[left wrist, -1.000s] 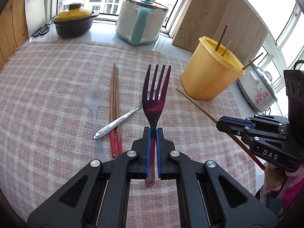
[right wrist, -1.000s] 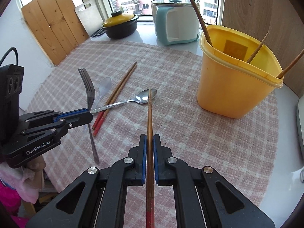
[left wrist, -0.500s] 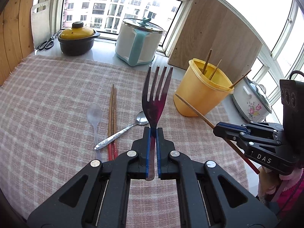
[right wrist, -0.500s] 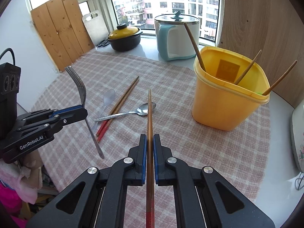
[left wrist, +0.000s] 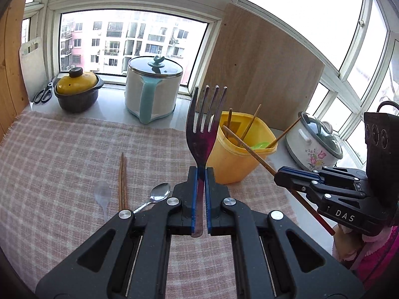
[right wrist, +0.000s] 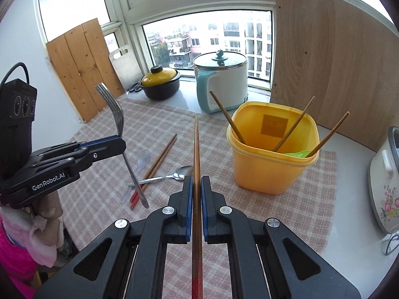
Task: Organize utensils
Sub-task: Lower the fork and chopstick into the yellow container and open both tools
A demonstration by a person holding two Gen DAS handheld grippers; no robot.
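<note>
My left gripper (left wrist: 201, 172) is shut on a metal fork (left wrist: 202, 129), tines up, held above the checked cloth; it also shows in the right wrist view (right wrist: 119, 144). My right gripper (right wrist: 196, 182) is shut on a wooden chopstick (right wrist: 196, 149) that points forward; it also shows in the left wrist view (left wrist: 278, 174). The yellow holder (right wrist: 271, 159) stands right of the chopstick tip, with three chopsticks and a green utensil in it. On the cloth lie a chopstick pair (right wrist: 159, 159), a metal spoon (right wrist: 172, 175) and a clear plastic spoon (left wrist: 102, 196).
A white and teal pot (right wrist: 220, 79) and a black pot with a yellow lid (right wrist: 160, 83) stand on the sill behind the cloth. A flowered cooker (right wrist: 385, 184) sits at the right. A wooden board (right wrist: 331, 57) leans behind the holder. Scissors (left wrist: 43, 94) lie at the far left.
Both grippers have risen and tilted up, so the window and holder fill more of the views. The fork and chopstick stay gripped. The utensils on the cloth have not moved.
</note>
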